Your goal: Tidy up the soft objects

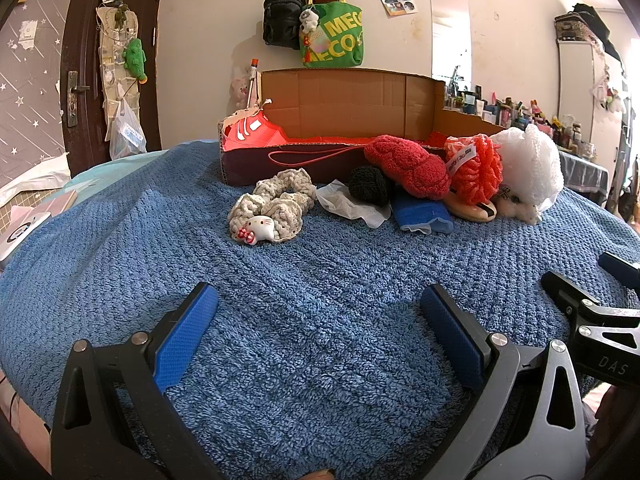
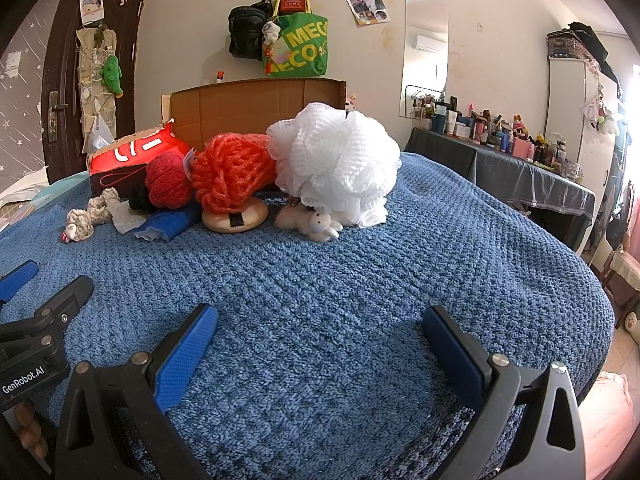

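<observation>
Both grippers spread wide, empty. Soft pile sits before cardboard box (image 1: 352, 108); white loofah (image 2: 334, 164) straight ahead of right gripper (image 2: 320, 352), probably nearer than left gripper (image 1: 320, 340).

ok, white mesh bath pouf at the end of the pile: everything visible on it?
The white mesh pouf is a big round ball of gathered, ruffled netting, the largest item in the pile. It sits on the blue towel in front of the cardboard box, pressed against the orange-red pouf beside it. A small white plush bunny lies at its base, partly tucked under. Neither gripper touches it.
</observation>
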Available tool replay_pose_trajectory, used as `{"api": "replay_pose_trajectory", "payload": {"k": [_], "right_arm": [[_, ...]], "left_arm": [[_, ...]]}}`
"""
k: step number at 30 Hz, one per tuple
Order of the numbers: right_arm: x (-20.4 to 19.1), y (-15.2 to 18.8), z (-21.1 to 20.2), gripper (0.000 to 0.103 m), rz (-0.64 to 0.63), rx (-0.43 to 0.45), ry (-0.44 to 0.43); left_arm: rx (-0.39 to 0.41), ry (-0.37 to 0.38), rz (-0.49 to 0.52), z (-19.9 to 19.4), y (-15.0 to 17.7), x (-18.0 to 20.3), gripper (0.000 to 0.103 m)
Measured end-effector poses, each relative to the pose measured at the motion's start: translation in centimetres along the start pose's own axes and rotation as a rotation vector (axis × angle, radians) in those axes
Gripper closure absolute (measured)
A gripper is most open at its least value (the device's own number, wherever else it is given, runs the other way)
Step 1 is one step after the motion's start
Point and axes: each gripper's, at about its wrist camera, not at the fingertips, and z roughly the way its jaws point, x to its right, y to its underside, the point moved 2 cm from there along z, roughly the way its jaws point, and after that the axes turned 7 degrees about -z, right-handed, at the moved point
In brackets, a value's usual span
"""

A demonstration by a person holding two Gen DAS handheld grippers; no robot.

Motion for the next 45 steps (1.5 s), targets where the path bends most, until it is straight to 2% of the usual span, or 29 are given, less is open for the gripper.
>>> {"api": "replay_pose_trajectory", "payload": {"k": [16,23,29,33,37,42,45], "right_arm": [[-0.1,0.1,0.0,0.000,0.001,-0.004,0.000],[-0.1,-0.4,0.0,0.000,0.001,-0.030,-0.016],[0.6,-2.0,0.1,0.000,0.007,-0.036,-0.042],[0.9,-3.3,-0.1,0.000,0.005,-0.013,-0.038],[1.5,-4.7,0.4,0.000,0.013,-0.009,-0.041],[2.4,-6.6,1.2,0.000,0.013,-0.012,-0.030],[3.1,-7.5,1.9,0.000,0.020,-0.025,-0.048]], "left_arm": [[-0.001,0.000,0.000,0.0,0.0,0.0,0.000],[-0.031,0.018,-0.005,-0.2,-0.3,-0.1,0.000],[-0.026,0.027,-0.020,-0.2,-3.4,-0.7,0.000],[-0.017,0.024,-0.009,-0.2,-4.1,-0.3,0.000],[-0.010,-0.002,0.006,0.3,-5.5,-0.6,0.000],[-0.028,-0.007,0.005,1.5,-7.6,-1.7,0.000],[-0.071,0.006,0.011,2.5,-8.6,-2.3,0.000]]}}
